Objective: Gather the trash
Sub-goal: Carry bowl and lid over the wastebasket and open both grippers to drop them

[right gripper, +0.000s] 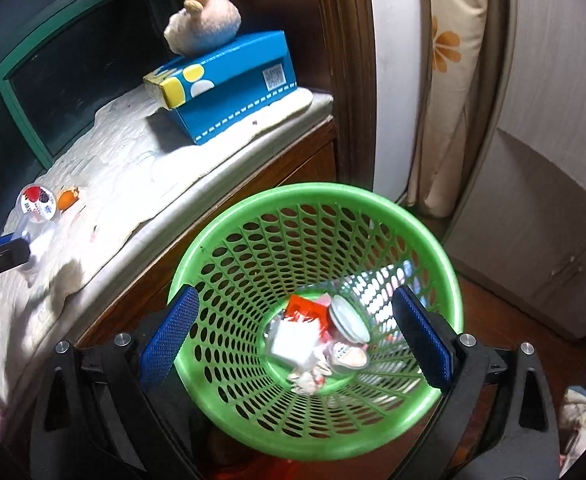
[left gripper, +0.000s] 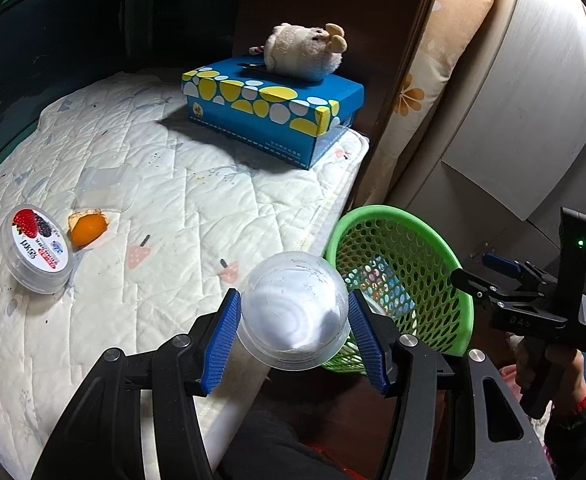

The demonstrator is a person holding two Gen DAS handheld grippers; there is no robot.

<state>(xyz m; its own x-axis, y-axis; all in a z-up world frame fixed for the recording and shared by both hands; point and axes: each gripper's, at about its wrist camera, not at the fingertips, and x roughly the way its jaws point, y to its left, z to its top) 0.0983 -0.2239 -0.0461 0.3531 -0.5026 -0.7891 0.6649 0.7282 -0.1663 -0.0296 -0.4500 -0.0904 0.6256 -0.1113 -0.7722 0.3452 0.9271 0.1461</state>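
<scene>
My left gripper (left gripper: 293, 340) is shut on a clear plastic cup (left gripper: 293, 312), held above the edge of the quilted pad (left gripper: 173, 200), just left of the green mesh basket (left gripper: 433, 240). A lidded berry-label cup (left gripper: 37, 248) and an orange peel piece (left gripper: 87, 228) lie on the pad at left. My right gripper (right gripper: 293, 336) is open and empty, hovering over the basket (right gripper: 317, 200), which holds wrappers and small cups (right gripper: 321, 336). The right gripper also shows in the left wrist view (left gripper: 505, 276). The left gripper and its cup show in the right wrist view (right gripper: 33, 240).
A blue tissue box (left gripper: 277, 104) with a plush toy (left gripper: 305, 50) on top stands at the pad's far end. A clear flat plastic piece (left gripper: 105, 184) lies on the pad. A wooden post, a floral cushion (left gripper: 421, 92) and cabinets stand behind the basket.
</scene>
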